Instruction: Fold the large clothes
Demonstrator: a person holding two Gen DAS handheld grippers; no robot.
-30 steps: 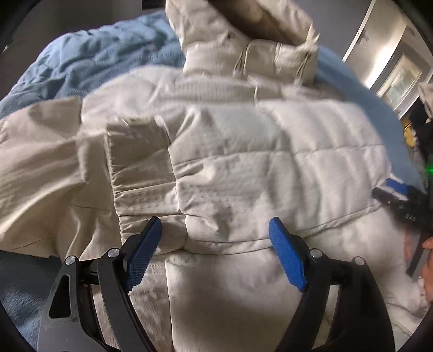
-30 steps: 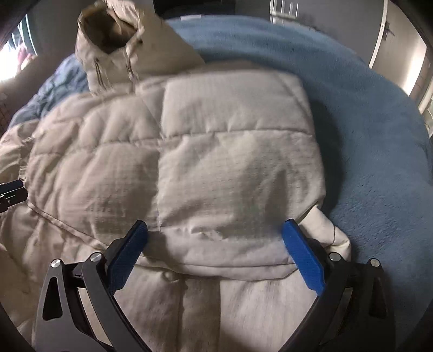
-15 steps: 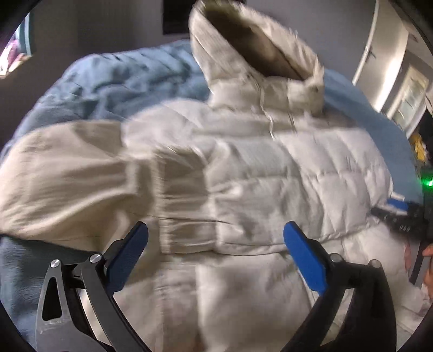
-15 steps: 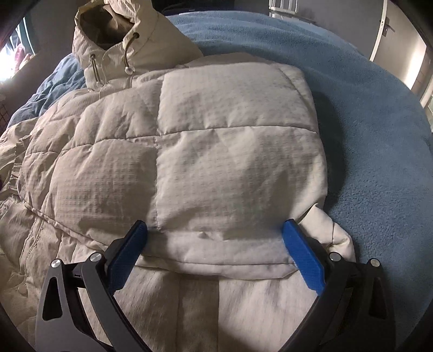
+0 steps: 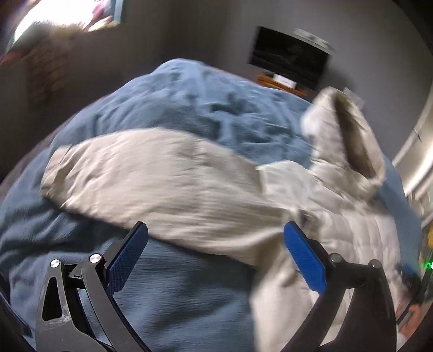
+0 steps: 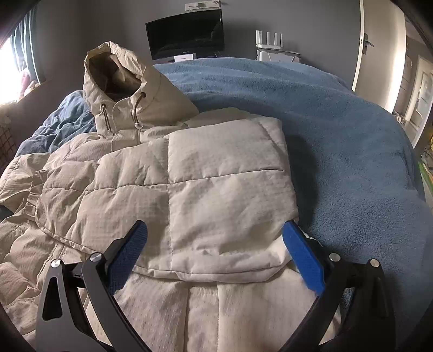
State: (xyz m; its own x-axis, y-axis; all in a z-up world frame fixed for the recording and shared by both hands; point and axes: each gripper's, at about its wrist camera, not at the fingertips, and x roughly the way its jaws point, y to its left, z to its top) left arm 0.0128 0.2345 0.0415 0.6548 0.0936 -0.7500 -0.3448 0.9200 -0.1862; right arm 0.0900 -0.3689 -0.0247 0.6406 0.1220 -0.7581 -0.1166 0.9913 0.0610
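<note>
A cream quilted hooded jacket lies on a blue blanket. Its right side is folded over the body, and its hood points away from me. My right gripper is open and empty, just above the folded panel's lower edge. In the left wrist view, one sleeve stretches out to the left over the blanket, with the hood at the right. My left gripper is open and empty, over the sleeve's near edge. The left view is motion-blurred.
A dark TV and a white router stand against the grey wall beyond the bed. A door is at the right, a bright window at the left. The blanket is bare to the right of the jacket.
My left gripper has swung left from the jacket's body to the outstretched sleeve. My right gripper has pulled back and up a little, so more of the room shows. Both stayed open.
</note>
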